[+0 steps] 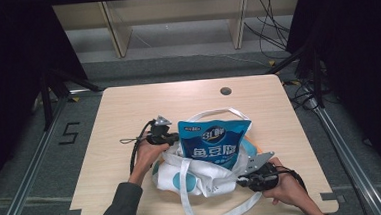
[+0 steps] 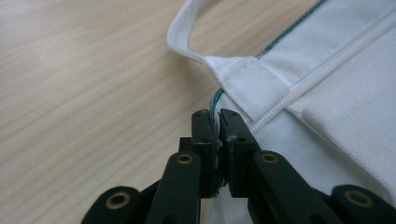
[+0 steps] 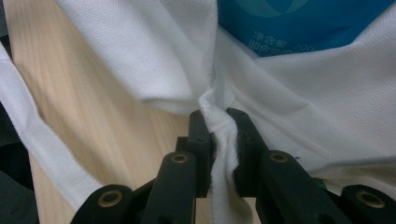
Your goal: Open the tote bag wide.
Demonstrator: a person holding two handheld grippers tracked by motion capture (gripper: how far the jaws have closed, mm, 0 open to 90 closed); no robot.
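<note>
A white cloth tote bag (image 1: pixel 202 174) with teal spots lies on the wooden table (image 1: pixel 128 111), and a blue snack packet (image 1: pixel 213 141) stands half inside its mouth. My left gripper (image 1: pixel 173 137) is at the bag's left rim, shut on the green-stitched edge of the bag (image 2: pixel 261 84) beside a handle (image 2: pixel 180 35). At the bag's right side, my right gripper (image 1: pixel 240 179) is shut on a bunched fold of the white cloth (image 3: pixel 219 126). The blue packet (image 3: pixel 299 23) rises just beyond that fold. A white strap (image 3: pixel 42 149) trails at the left of the right gripper view.
One long white handle (image 1: pixel 189 205) hangs over the table's front edge, and another loops behind the packet (image 1: pixel 224 111). A round cable hole (image 1: pixel 225 91) sits near the far edge. Bare table lies to the left and far side of the bag.
</note>
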